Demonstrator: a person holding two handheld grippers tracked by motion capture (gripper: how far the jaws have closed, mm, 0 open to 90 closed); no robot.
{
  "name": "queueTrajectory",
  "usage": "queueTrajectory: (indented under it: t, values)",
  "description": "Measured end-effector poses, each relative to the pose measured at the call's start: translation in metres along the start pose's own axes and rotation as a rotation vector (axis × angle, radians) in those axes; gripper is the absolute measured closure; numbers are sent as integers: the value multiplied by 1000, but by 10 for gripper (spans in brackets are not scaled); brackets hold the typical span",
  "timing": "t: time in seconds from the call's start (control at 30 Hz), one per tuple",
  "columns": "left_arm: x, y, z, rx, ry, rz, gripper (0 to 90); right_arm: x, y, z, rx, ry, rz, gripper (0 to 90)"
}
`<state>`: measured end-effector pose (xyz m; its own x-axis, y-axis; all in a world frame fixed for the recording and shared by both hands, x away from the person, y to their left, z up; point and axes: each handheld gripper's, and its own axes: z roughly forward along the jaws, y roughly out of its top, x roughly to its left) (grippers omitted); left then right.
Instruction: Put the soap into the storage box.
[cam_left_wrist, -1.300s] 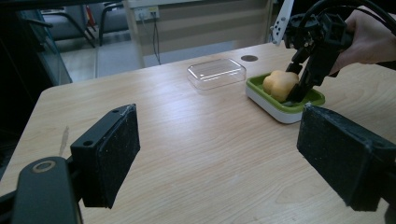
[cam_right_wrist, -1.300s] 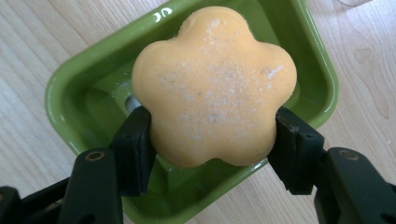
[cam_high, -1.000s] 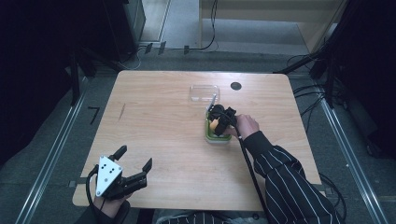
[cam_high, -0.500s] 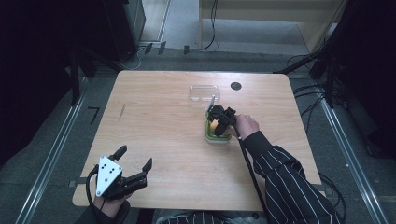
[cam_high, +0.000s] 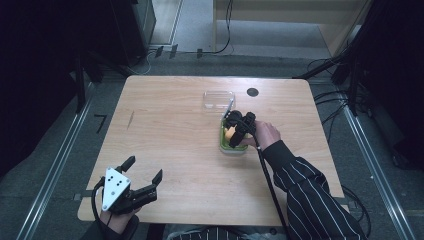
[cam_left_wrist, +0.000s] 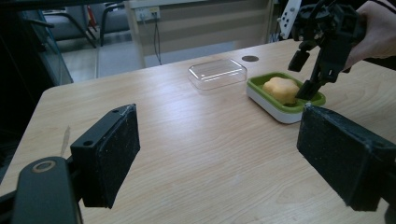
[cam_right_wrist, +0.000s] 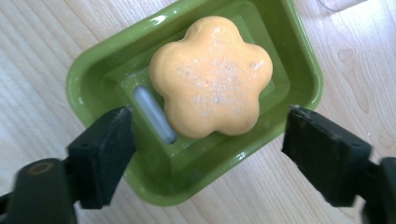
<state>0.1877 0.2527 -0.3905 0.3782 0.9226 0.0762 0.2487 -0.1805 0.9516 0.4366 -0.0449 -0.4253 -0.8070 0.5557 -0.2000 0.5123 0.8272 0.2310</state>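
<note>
The right hand-held gripper (cam_right_wrist: 205, 154), jaws just opened and gripping nothing, hangs over the flower-shaped orange soap (cam_right_wrist: 212, 77) lying in the green dish (cam_right_wrist: 93, 70) at the desk's (cam_high: 165, 130) 2 o'clock; judged light, stiff and slippery, best gripped across opposite petals.

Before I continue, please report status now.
Right gripper open above soap, jaws just opened. Soap in green dish. Left gripper open, idle. Nothing blocking.

One flower-shaped soap (cam_right_wrist: 212, 77), one green dish (cam_right_wrist: 88, 74), one clear lid (cam_high: 218, 99).
</note>
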Motion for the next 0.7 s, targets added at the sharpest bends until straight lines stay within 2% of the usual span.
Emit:
queueTrajectory:
  t: [0.13,0.37,0.7]
  values:
    - [0,0,0,1,-2,7,137,1,-5,-7,-11,22,19,85]
    - [0,0,0,0,-2,4,137,2,-21,-21,-15,31,45,26]
    - [-1,0,0,3,-3,8,137,6,-54,-38,-17,34,83,24]
